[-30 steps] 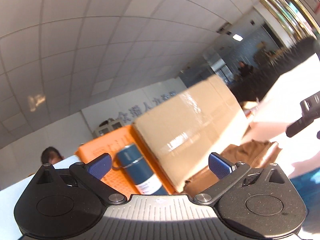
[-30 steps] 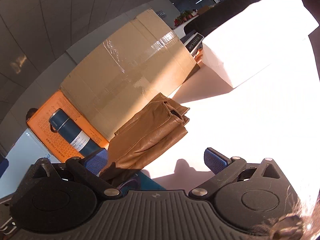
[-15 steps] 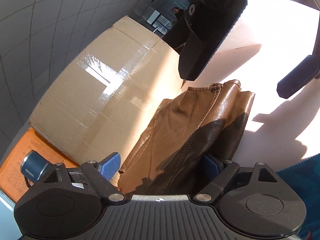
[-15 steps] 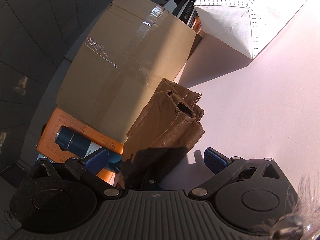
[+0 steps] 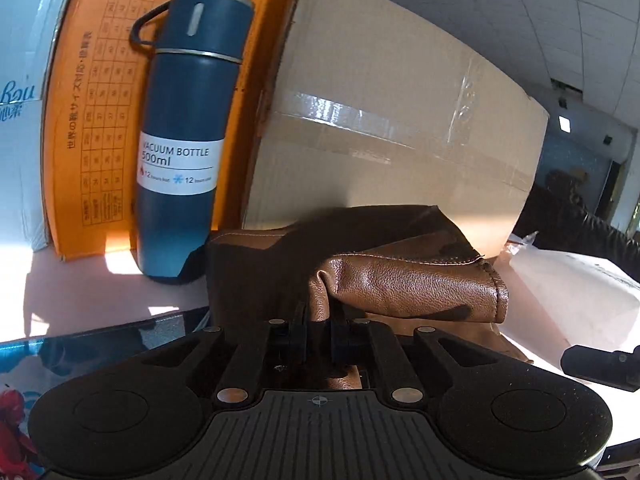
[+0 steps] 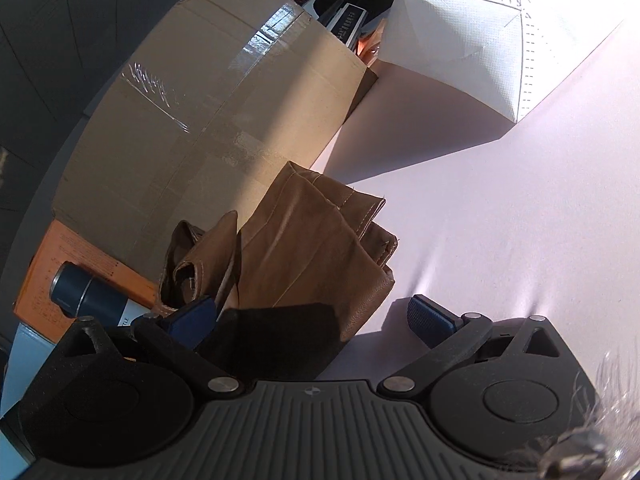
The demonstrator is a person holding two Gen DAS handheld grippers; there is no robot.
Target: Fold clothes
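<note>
Lying crumpled on the pale tabletop [image 5: 80, 284] in the left wrist view, the brown leather garment [image 5: 400, 284] is bunched into thick folds, its grain glossy where the sun strikes and its stitched edge showing along the top fold. It sits just in front of a taped cardboard box [image 5: 400, 100], with a blue vacuum bottle [image 5: 184, 136] standing upright to its left against an orange box [image 5: 92, 112]. The left gripper [image 5: 318, 330] has its fingers drawn nearly together and still closing, with a pinch of leather caught between them at the garment's near edge; it points slightly downward toward the box. A dark part of the other gripper shows at the right edge. In the right wrist view the garment [image 6: 312, 252] appears tan, folded into several layers with a smaller rolled part to the left, and lies on the tabletop [image 6: 500, 220] beside the cardboard box [image 6: 208, 112]; a white box [image 6: 460, 40] stands further back. The right gripper [image 6: 312, 316] has its blue fingers [image 6: 432, 316] wide apart, the garment's near, shadowed end lying between them, and the right finger clear of it; whether the left finger touches it cannot be told. The gripper tilts downward over the tabletop.
</note>
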